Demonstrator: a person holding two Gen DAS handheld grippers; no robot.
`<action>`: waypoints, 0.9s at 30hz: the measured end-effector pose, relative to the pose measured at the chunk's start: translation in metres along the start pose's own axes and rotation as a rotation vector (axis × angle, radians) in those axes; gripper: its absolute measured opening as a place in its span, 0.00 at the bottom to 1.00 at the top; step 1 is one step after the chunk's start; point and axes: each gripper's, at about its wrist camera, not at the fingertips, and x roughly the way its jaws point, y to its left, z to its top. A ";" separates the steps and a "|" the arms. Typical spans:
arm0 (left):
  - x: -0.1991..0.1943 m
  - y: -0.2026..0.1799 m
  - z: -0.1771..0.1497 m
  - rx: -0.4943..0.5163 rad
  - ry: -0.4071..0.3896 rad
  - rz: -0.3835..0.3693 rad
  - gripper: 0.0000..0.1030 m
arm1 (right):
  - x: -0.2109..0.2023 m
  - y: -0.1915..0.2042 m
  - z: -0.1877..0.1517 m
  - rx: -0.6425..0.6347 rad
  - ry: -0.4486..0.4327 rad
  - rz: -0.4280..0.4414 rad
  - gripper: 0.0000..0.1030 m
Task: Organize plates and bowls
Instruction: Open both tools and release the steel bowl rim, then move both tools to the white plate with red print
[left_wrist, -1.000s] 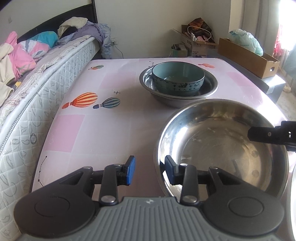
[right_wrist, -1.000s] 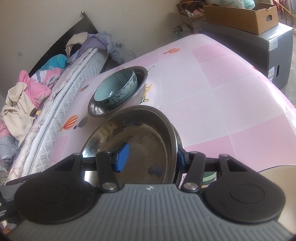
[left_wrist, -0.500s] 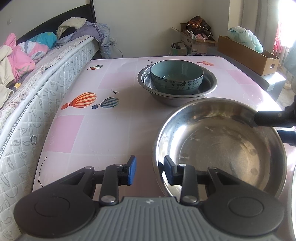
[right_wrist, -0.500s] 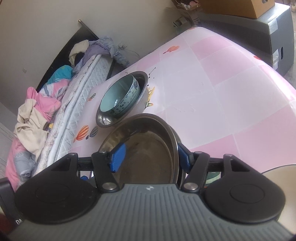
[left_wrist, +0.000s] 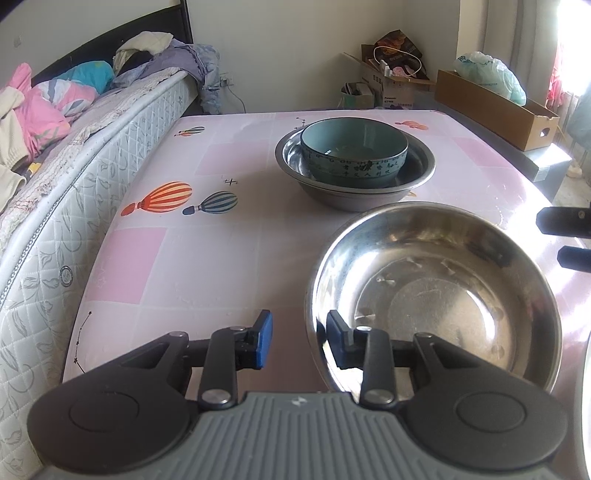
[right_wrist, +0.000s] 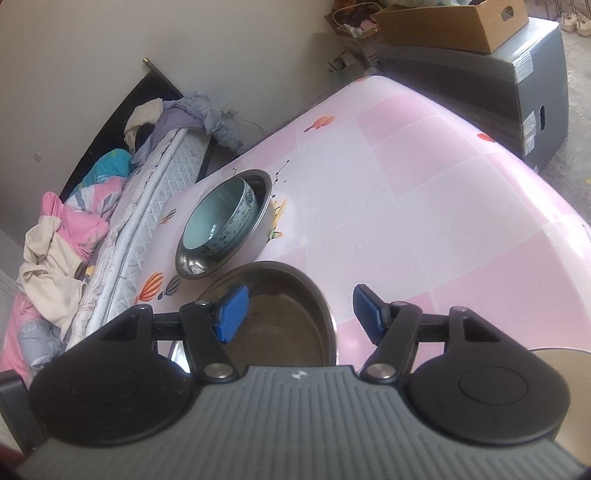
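Note:
A large steel bowl (left_wrist: 436, 295) stands on the pink table (left_wrist: 229, 236) near its front. My left gripper (left_wrist: 300, 339) straddles the bowl's near-left rim, one pad outside and one inside, with a gap on both sides, so it is open. My right gripper (right_wrist: 301, 314) is open and its jaws are still opening; the steel bowl's (right_wrist: 280, 314) right rim lies between them untouched. In the left wrist view, the right gripper (left_wrist: 569, 240) shows at the right edge, clear of the bowl. Farther back, a teal bowl (left_wrist: 354, 151) sits inside a smaller steel bowl (left_wrist: 417, 177).
A mattress (left_wrist: 92, 177) piled with clothes runs along the table's left side. Cardboard boxes (left_wrist: 498, 107) and a grey cabinet (right_wrist: 517, 81) stand beyond the far right. The rim of another round dish (right_wrist: 554, 365) shows at the near right.
The right gripper's jaws have spread off the steel bowl's rim, and it has drawn back to the right and rolled a little. The left gripper and the bowls have not moved.

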 end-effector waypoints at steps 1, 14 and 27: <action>-0.001 0.001 0.000 -0.005 -0.003 -0.007 0.33 | 0.000 0.000 0.000 -0.003 -0.003 -0.003 0.61; -0.022 0.005 -0.005 -0.034 -0.036 -0.036 0.63 | -0.008 0.003 -0.007 -0.021 -0.007 -0.002 0.62; -0.082 0.006 -0.039 -0.097 -0.058 -0.063 0.79 | -0.074 -0.007 -0.029 -0.035 -0.068 -0.011 0.71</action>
